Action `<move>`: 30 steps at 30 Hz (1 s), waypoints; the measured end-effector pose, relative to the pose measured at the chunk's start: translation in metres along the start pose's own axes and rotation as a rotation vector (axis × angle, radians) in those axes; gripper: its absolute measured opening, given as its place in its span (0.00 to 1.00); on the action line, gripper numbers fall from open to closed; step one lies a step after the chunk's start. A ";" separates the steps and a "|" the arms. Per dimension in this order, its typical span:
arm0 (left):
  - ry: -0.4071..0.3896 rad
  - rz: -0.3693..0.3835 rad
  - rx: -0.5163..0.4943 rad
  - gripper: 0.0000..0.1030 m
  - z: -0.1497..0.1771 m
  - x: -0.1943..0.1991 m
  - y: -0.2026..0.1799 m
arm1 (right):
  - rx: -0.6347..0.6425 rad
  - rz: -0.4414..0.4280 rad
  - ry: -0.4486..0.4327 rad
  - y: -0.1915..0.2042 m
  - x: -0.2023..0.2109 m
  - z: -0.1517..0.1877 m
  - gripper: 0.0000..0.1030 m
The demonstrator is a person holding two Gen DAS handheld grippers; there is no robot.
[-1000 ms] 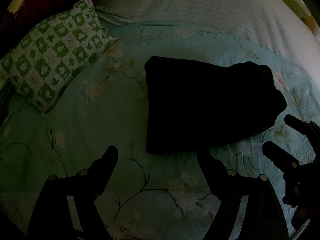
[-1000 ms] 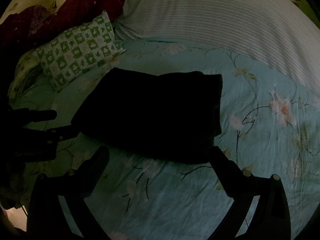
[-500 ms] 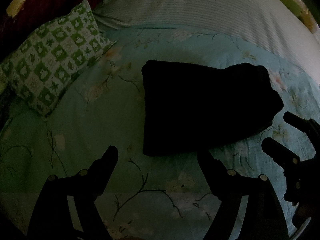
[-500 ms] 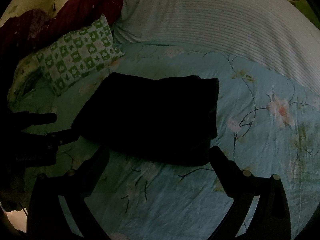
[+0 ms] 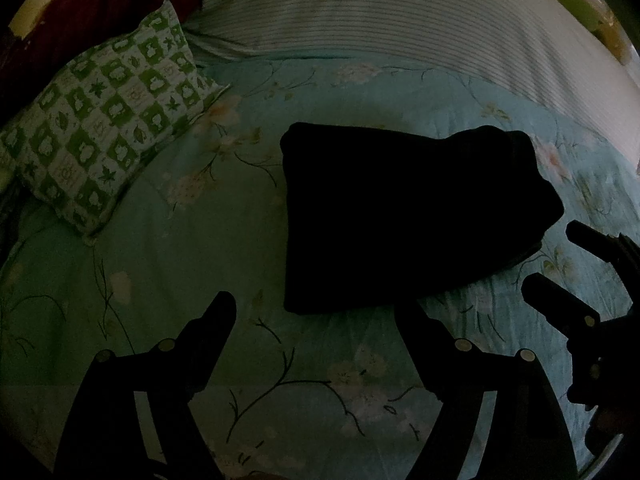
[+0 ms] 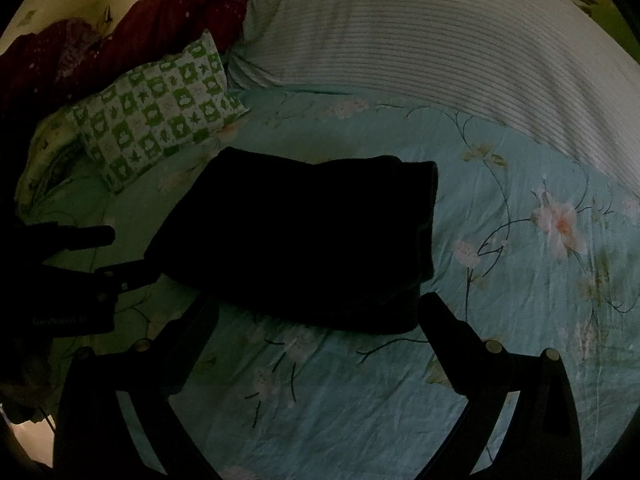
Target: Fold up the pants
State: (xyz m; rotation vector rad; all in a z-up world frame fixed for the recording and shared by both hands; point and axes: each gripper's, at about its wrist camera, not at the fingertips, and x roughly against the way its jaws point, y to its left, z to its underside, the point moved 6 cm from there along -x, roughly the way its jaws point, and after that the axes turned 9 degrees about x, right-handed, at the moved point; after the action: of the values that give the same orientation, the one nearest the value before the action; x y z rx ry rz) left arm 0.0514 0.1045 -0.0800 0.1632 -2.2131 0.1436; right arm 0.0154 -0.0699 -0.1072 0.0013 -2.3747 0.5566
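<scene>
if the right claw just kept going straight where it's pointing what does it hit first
Most likely the folded black pants, lying on the floral bedsheet directly ahead of the open right claw. Their near edge sits between its fingertips, though depth is hard to judge.

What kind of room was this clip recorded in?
Most likely a bedroom: the dark folded pants lie on a bed with a floral turquoise sheet, a green checked pillow and a striped cover towards its head. Both tools, left and right, are open and empty.
</scene>
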 end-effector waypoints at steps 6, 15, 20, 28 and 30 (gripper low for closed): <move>0.000 0.006 0.000 0.80 -0.001 0.003 -0.001 | -0.006 0.003 -0.006 -0.001 0.002 -0.001 0.97; -0.010 0.012 0.002 0.80 -0.003 0.007 -0.002 | -0.012 0.005 -0.020 -0.001 0.006 -0.007 0.97; -0.011 0.013 0.003 0.80 -0.005 0.008 -0.002 | -0.016 0.001 -0.028 -0.001 0.007 -0.010 0.97; -0.018 0.020 0.012 0.80 -0.010 0.012 -0.003 | -0.027 0.004 -0.042 -0.003 0.011 -0.016 0.97; -0.017 0.025 0.014 0.80 -0.012 0.012 -0.004 | -0.027 0.007 -0.047 -0.003 0.013 -0.018 0.97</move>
State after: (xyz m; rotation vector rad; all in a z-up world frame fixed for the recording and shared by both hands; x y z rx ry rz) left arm 0.0544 0.1018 -0.0624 0.1453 -2.2324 0.1723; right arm 0.0173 -0.0638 -0.0855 -0.0062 -2.4286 0.5337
